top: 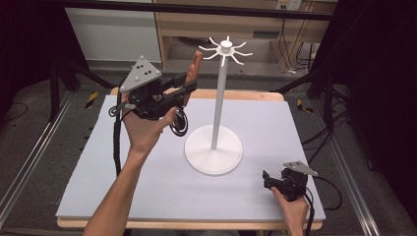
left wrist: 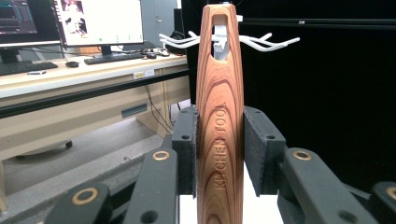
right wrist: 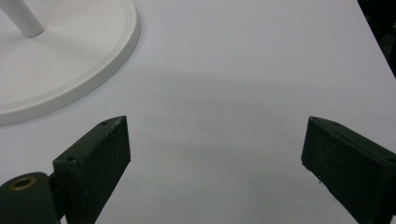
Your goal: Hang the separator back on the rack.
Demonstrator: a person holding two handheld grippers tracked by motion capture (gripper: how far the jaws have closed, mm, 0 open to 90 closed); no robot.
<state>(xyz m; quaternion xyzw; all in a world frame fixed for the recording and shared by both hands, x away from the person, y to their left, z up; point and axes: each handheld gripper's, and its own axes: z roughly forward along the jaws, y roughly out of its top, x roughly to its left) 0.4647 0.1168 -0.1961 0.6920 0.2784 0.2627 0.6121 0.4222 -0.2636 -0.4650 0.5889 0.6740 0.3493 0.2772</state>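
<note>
Left gripper (left wrist: 219,154) clamps a brown wooden kitchen-tool handle (left wrist: 219,116) upright, its slot raised toward the white hook stand (top: 215,123), probably for hanging; right gripper (right wrist: 215,154) rests agape.

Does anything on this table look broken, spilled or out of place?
Nothing stands out. The white hook stand stands upright on the table. The left tongs grip a wooden handle, straight between the pads and undamaged. The right tongs rest open near the table's edge. No spills.
</note>
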